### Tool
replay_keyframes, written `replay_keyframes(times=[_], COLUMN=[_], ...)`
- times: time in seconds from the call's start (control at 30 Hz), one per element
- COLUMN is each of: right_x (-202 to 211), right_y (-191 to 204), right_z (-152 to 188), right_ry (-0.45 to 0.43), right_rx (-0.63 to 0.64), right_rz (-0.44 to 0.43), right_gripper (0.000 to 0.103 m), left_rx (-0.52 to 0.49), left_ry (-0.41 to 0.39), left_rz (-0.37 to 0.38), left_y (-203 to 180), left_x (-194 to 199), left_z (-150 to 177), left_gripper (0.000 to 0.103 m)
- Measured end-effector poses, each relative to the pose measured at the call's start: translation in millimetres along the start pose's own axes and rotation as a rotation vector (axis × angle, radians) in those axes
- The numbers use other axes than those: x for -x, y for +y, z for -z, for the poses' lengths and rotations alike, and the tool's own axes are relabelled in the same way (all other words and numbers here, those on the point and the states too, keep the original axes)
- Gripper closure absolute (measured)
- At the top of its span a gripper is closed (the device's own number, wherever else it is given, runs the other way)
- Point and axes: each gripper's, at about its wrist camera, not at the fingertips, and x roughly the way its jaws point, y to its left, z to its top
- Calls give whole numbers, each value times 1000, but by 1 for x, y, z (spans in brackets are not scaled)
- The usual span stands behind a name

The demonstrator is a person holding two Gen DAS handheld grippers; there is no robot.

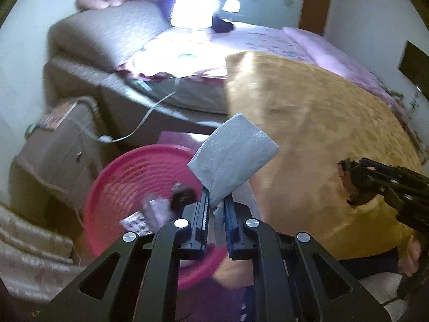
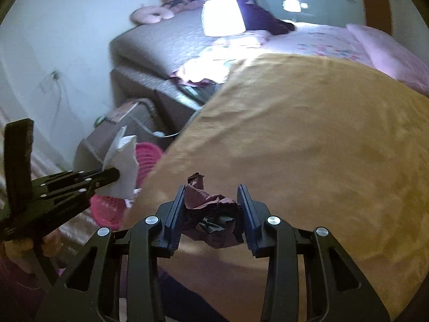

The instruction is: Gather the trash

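My left gripper (image 1: pixel 215 204) pinches a folded tissue (image 1: pixel 232 158); my right gripper (image 2: pixel 211 209) clamps a crumpled dark wrapper (image 2: pixel 211 214). The pink basket (image 1: pixel 128 177) sits at eight o'clock; releasing too soon could drop trash onto the blanket (image 1: pixel 308 139).

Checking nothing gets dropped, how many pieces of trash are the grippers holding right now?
2: a white tissue in the left gripper, a crumpled dark wrapper in the right gripper. More trash lies in the pink basket.

Both wrist views angled down, close; share bed (image 1: pixel 308 112) and pink basket (image 2: pixel 146 155)
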Motion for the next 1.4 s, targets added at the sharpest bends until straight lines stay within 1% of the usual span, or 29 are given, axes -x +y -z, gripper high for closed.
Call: replay_keyframes(times=[0.17, 0.33, 0.47, 0.6, 0.63, 0.67, 0.7, 0.73, 0.77, 0.8, 0.83, 0.87, 0.9, 0.93, 1.03, 1.2, 1.27, 1.4], right_x=[-22, -48, -70, -87, -91, -96, -99, -101, -103, -105, -105, -105, -106, -105, -105, -96, -88, -71], right_y=[41, 77, 101, 115, 118, 121, 122, 123, 125, 126, 125, 125, 125, 124, 121, 116, 116, 113], right_z=[-13, -25, -30, -34, -35, -36, -36, -37, -37, -37, -37, -37, -37, -37, -39, -41, -40, -34], right_ry=[31, 75, 117, 152, 159, 171, 176, 181, 185, 186, 185, 184, 185, 186, 179, 154, 128, 73], right_rx=[73, 123, 146, 146, 145, 144, 142, 138, 132, 126, 119, 111, 107, 98, 85, 61, 73, 101], right_rz=[-73, -135, -177, -205, -210, -220, -225, -229, -233, -237, -240, -242, -244, -250, -249, -251, -232, -191], right_gripper=[66, 66, 65, 65, 65, 65, 63, 60, 54, 48, 46, 42, 37, 35, 31, 24, 23, 17], left_rx=[72, 139, 171, 206, 214, 228, 239, 247, 251, 256, 261, 265, 269, 272, 287, 289, 283, 275], left_ry=[1, 33, 57, 76, 81, 87, 92, 93, 92, 89, 85, 82, 77, 75, 72, 54, 33, -9], left_rz=[-72, -121, -147, -160, -160, -161, -161, -160, -161, -164, -166, -167, -168, -169, -169, -184, -204, -233], left_y=[35, 62, 75, 85, 87, 89, 92, 94, 95, 96, 97, 97, 98, 99, 102, 100, 98, 93], left_x=[1, -6, -11, -17, -17, -19, -19, -19, -19, -18, -17, -16, -15, -15, -13, -5, 0, 14], left_z=[7, 15, 20, 24, 24, 24, 25, 25, 26, 26, 25, 25, 25, 25, 25, 24, 22, 18], left_gripper=[93, 93, 93, 93, 91, 87, 84, 79, 71, 67, 60, 57, 56, 54, 46, 39, 35, 30])
